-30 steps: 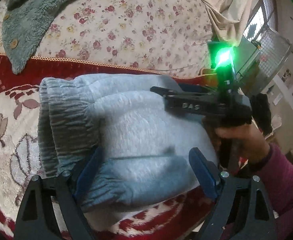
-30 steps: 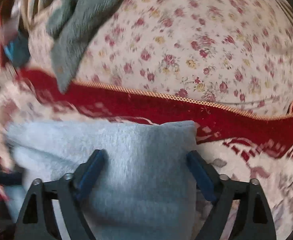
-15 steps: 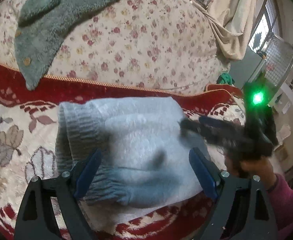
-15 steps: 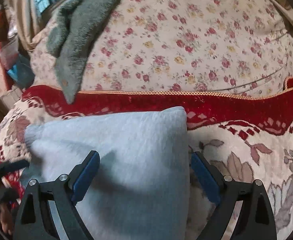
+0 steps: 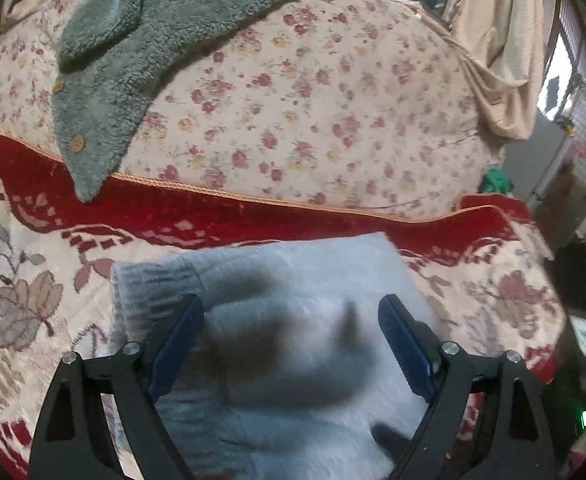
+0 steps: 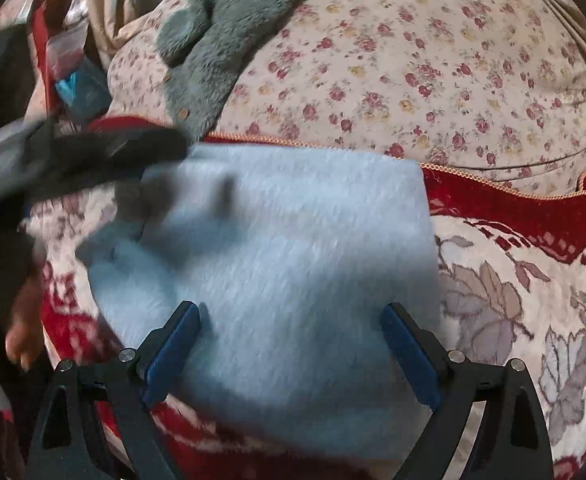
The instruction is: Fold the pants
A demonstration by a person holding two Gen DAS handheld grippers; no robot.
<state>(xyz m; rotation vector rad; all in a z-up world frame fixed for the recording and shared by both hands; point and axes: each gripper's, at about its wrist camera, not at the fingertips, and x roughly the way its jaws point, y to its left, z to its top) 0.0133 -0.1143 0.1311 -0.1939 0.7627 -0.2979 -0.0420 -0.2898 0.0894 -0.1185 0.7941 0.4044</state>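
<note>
A red-and-cream leaf-patterned woven blanket (image 5: 29, 300) covers the bed; a floral quilt (image 5: 313, 112) lies at twelve o'clock. The folded pale-grey fleece pants (image 6: 293, 248) rest centrally. Left gripper (image 5: 291, 344) and right gripper (image 6: 291, 354) hover spread, empty.

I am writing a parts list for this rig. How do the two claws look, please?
Both look alike. The left claw and the right claw each have two black arms with triangular cut-outs, silver screws at the joints, and flat blue pads on the inner sides. No cables or sleeves show.
</note>
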